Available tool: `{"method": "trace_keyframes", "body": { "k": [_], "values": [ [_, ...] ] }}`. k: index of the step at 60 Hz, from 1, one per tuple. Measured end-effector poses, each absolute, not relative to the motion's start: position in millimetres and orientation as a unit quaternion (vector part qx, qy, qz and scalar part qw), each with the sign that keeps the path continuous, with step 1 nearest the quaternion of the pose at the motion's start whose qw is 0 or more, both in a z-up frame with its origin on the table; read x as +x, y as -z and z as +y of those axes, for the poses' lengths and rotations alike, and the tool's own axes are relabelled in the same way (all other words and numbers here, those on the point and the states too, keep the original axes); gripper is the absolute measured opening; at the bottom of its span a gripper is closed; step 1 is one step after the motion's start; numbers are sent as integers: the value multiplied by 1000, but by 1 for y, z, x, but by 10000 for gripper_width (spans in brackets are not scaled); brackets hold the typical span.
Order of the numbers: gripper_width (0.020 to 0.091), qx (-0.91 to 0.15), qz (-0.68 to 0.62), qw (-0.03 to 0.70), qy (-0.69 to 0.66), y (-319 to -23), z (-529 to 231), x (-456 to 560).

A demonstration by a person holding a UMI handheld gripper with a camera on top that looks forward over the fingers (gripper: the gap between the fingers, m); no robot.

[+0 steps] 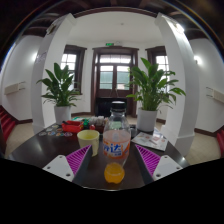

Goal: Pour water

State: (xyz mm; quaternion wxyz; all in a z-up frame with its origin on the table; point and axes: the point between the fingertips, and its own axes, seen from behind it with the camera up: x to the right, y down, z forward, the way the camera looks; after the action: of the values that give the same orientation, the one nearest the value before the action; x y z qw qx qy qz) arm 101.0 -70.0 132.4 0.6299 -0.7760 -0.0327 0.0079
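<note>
A clear plastic bottle [115,145] with a black cap and a blue and orange label stands upright on the dark round table [45,148]. A little orange liquid sits in its base. It is between the fingers of my gripper [113,162], with a small gap at either side, so the gripper is open. The left pad [78,160] and the right pad [149,160] flank the bottle's lower half. A pale yellow-green cup [89,140] stands on the table just left of the bottle and slightly beyond it.
Red packets [70,127] lie on the table beyond the cup, and a flat printed box [152,141] lies to the bottle's right. Two potted plants [60,90] [150,88] stand behind, in front of white pillars and a glass door [113,75].
</note>
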Motion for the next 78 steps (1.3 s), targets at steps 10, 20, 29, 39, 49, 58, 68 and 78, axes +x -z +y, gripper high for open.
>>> {"method": "trace_keyframes", "body": {
  "k": [10,20,29,39,49,58,68,78],
  "values": [
    [819,-758,-39,651,-21,-139,-33,97],
    [633,-748,-40,662,-24,-136,-15,96],
    [433,-736,-30,677,-9,-136,-13,101],
    [370,-740,-37,671,-10,-134,-13,100],
    [368,-742,-67,667,9,-136,-11,93],
    [369,-743,-158,644,86,-143,3,92],
    [366,-703,-300,591,257,-154,47,103],
    [365,-630,-440,501,399,-154,90,112]
  ]
}}
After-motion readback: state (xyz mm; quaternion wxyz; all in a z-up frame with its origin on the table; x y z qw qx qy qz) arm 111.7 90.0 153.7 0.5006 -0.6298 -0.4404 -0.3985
